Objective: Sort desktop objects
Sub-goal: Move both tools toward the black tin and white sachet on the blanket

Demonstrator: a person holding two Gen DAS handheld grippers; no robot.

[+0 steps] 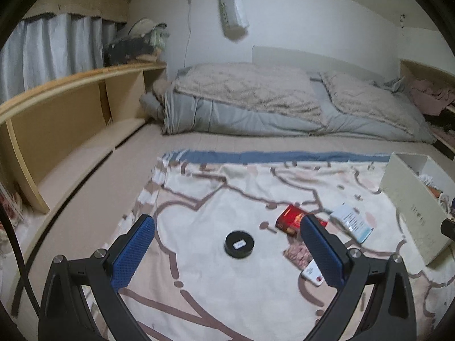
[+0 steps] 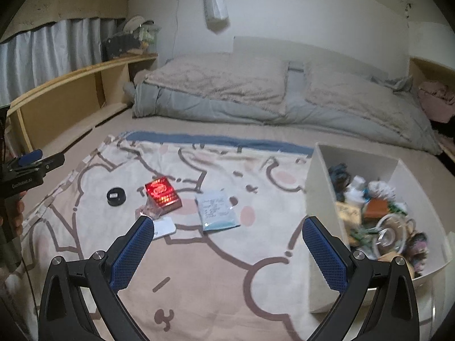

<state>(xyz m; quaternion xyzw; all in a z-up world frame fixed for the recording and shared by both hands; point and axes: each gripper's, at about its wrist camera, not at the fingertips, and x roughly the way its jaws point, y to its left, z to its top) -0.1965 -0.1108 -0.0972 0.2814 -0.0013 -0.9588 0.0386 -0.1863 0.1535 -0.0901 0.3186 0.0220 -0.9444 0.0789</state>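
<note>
- The left gripper (image 1: 227, 244) is hovering over the blanket (image 1: 216, 278); its fingers (image 1: 133, 253) are spread wide and holding nothing.
- The black tin (image 1: 239, 244) is lying on the blanket, in line with the gap between the left fingers.
- The red box (image 2: 162, 194) is lying just right of the tin, with a crumpled wrapper (image 2: 149, 213) touching its near side.
- The white card (image 2: 163, 227) is lying near the wrapper; the blue packet (image 2: 217, 210) is lying right of the red box.
- The right gripper (image 2: 227, 241) is hovering with fingers (image 2: 324, 253) wide and empty.
- The white bin (image 2: 321, 199) is standing at the blanket's right edge, holding mixed items.
</note>
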